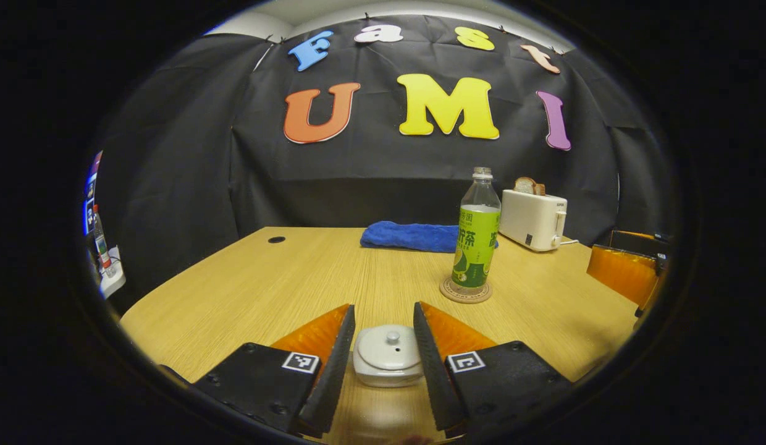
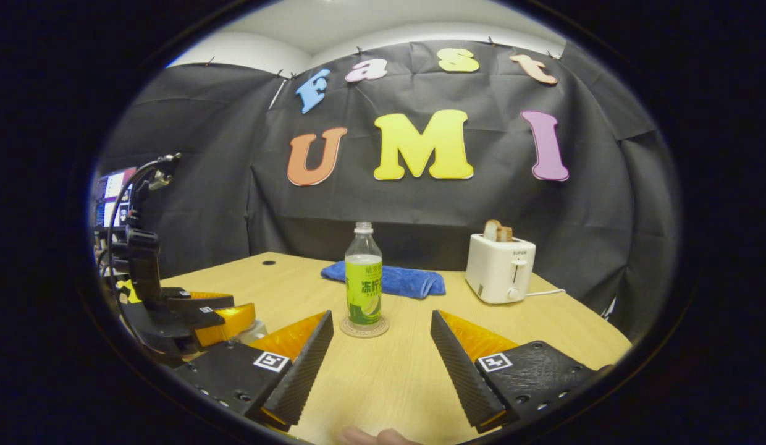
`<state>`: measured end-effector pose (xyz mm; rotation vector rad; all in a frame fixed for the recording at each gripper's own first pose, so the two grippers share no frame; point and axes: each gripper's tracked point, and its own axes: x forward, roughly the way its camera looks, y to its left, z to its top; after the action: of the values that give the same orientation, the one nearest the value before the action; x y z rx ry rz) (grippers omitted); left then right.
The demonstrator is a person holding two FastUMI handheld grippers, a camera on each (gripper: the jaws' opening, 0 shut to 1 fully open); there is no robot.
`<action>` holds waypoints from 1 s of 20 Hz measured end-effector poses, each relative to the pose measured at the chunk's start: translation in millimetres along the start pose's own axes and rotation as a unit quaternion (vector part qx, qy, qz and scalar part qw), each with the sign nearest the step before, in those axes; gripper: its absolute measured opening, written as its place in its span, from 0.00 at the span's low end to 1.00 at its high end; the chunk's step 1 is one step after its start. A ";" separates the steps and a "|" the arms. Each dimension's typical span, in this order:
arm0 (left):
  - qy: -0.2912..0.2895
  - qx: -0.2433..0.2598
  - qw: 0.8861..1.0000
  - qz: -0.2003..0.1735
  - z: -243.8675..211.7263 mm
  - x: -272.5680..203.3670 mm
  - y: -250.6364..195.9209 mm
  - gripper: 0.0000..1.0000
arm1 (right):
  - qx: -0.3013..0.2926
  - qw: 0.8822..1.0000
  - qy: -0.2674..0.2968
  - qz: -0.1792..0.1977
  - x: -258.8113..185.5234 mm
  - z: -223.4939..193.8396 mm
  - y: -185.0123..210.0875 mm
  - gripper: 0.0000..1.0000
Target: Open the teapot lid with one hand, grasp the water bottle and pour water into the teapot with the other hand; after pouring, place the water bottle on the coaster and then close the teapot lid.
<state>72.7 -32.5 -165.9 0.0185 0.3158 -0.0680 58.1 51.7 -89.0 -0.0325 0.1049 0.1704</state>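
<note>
**Straddling the lid, bottle on its coaster**

Nearest the front edge of the counter (image 1: 247,278): left tool (image 1: 383,346), jaws spread, one finger either side of the teapot lid (image 1: 388,349). Fingers look just beside the lid, not pressing; contact cannot be confirmed. Lid sits on the teapot (image 1: 386,374), pale and glazed, small round knob on top.

Handling, by judgement: glazed ware, hard, slick, chips if knocked. The knob is the natural hold, though small. The lid rim is wider but smooth, so a pinch there could slip. Lift straight up to avoid scraping the pot.

Right tool (image 2: 380,346), jaws wide apart, holding nothing, hovering over bare counter near the front edge, pointed at the bottle. In the right gripper view the left tool shows at the counter's left side, with a hand's fingertip at the bottom.

Mid-counter, toward the right: water bottle (image 1: 476,238) upright on a round coaster (image 1: 465,290), cap on. Thin clear plastic, green label; probably light and a little squashy. Take it round the labelled middle.

Far edge: blue cloth (image 1: 411,237), folded, behind the bottle. Far right corner: white toaster (image 1: 534,217) with bread in the slot, cord trailing. Neither sits between bottle and teapot; that path looks open.
</note>
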 end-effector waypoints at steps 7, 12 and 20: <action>-0.021 -0.015 1.000 -0.003 44.6 -41.9 4.9 0.89 | -0.007 1.000 -0.012 -0.023 -31.0 17.4 -8.7 0.94; -0.045 -0.001 0.999 -0.008 68.6 -76.5 -2.9 0.90 | -0.007 0.999 0.002 -0.046 -51.9 11.4 -19.7 0.94; -0.046 -0.010 0.998 0.044 77.6 -100.3 19.8 0.90 | -0.010 0.998 0.008 -0.058 -53.5 11.1 -32.8 0.94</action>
<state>3.0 -8.6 -60.7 0.0100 0.2242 0.0208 12.4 10.9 -71.5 -0.0595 0.1161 0.0555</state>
